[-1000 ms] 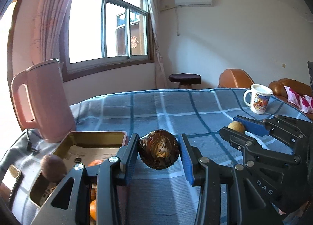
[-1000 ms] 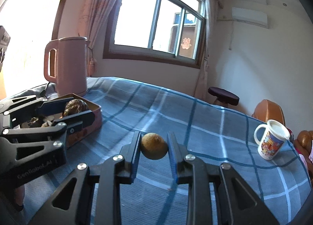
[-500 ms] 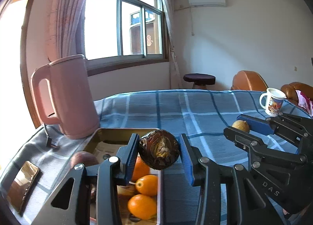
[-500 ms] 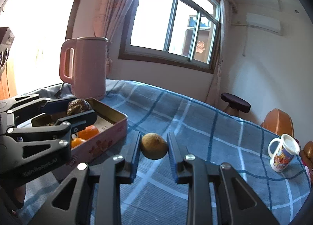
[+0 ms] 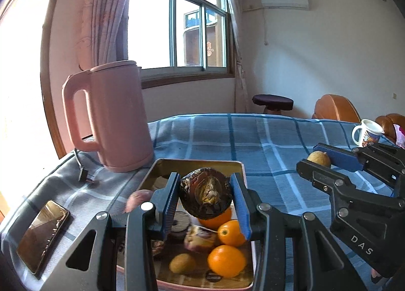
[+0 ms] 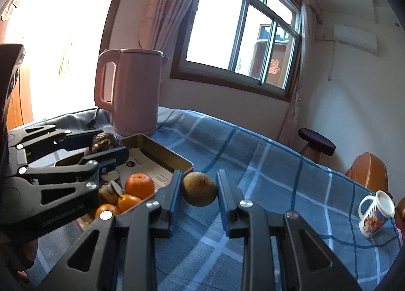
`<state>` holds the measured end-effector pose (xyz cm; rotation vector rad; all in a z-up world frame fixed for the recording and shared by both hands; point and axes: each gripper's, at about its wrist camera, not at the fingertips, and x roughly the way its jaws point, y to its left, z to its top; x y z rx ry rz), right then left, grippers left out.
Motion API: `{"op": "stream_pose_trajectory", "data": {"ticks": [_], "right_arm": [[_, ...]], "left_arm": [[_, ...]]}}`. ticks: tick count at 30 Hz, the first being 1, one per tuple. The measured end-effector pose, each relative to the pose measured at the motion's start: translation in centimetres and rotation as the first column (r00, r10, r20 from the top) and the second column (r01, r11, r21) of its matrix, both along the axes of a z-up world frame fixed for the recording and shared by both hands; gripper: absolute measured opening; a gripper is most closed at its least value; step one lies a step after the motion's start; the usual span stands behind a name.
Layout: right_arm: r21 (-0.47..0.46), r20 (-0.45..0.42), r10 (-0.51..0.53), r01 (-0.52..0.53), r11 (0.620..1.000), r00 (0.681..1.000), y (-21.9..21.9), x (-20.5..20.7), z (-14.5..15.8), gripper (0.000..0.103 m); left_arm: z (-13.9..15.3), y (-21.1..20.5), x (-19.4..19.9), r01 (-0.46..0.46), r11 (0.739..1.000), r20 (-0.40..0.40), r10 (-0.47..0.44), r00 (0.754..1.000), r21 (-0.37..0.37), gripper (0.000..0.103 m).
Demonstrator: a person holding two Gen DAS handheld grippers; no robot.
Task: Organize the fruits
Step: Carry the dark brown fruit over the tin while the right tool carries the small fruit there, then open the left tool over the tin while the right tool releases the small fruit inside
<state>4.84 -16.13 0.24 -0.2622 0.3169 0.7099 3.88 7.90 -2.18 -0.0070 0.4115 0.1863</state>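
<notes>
My left gripper [image 5: 206, 196] is shut on a dark brown wrinkled fruit [image 5: 205, 197] and holds it above the gold tin tray [image 5: 197, 163]. The tray holds several oranges [image 5: 226, 260], a small brown fruit [image 5: 182, 263] and other dark fruits. My right gripper [image 6: 198, 189] is shut on a yellow-brown round fruit [image 6: 199, 188], held above the blue cloth just right of the tray's rim [image 6: 162, 147]. The left gripper with its dark fruit [image 6: 103, 140] also shows in the right wrist view; the right gripper's fruit [image 5: 319, 159] shows in the left wrist view.
A pink kettle [image 5: 114, 116] stands behind the tray at the left. A phone [image 5: 43, 232] lies on the cloth at the near left. A printed mug [image 6: 377, 214] stands at the far right of the blue checked tablecloth [image 5: 253, 139].
Both grippers have moved left toward the tray with their fruits. The left gripper's dark fruit now hangs over the tray, and the right gripper's fruit is beside the tray's edge.
</notes>
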Motion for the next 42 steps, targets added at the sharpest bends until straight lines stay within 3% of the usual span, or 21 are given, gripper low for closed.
{"op": "stream_pose_trajectory", "data": {"ticks": [20, 42], "right_arm": [[-0.029, -0.030, 0.117, -0.118, 0.993, 0.993, 6.3, -1.3, -0.7, 0.030], [-0.117, -0.136, 0.153, -0.169, 0.979, 0.979, 9.6, -0.6, -3.4, 0.030]], "left_arm": [[-0.8, 5.7, -1.2, -0.123, 0.992, -0.041, 0.122, 0.992, -0.015, 0.043], [-2.5, 7.1, -0.4, -0.122, 0.993, -0.129, 0.120, 0.984, 0.000, 0.043]]}}
